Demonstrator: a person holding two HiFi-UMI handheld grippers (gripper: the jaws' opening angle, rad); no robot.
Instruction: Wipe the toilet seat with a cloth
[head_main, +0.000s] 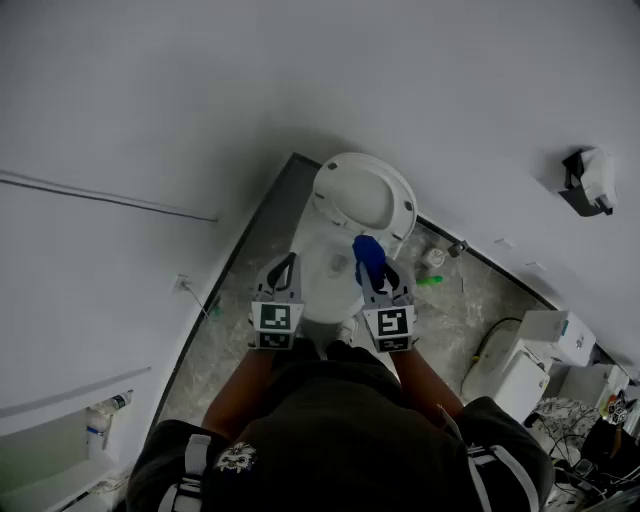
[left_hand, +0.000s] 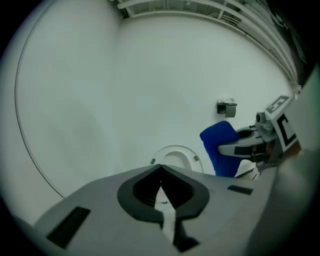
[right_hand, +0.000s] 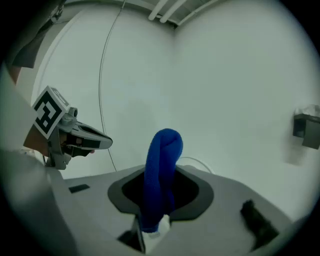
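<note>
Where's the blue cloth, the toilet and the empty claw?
blue cloth (right_hand: 161, 165): right gripper view, its bunched middle.
toilet (head_main: 325, 285): head view, its white front part.
left claw (left_hand: 160, 170): left gripper view, where its shut tips meet.

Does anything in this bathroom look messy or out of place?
Mostly the floor right of the toilet: a small green item and a white container lie loose there, and a cable trails further right. Nothing looks spilled or broken.

Folded blue cloth (head_main: 367, 255) (standing upright, held aloft) near the white toilet seat (head_main: 323, 195).
</note>
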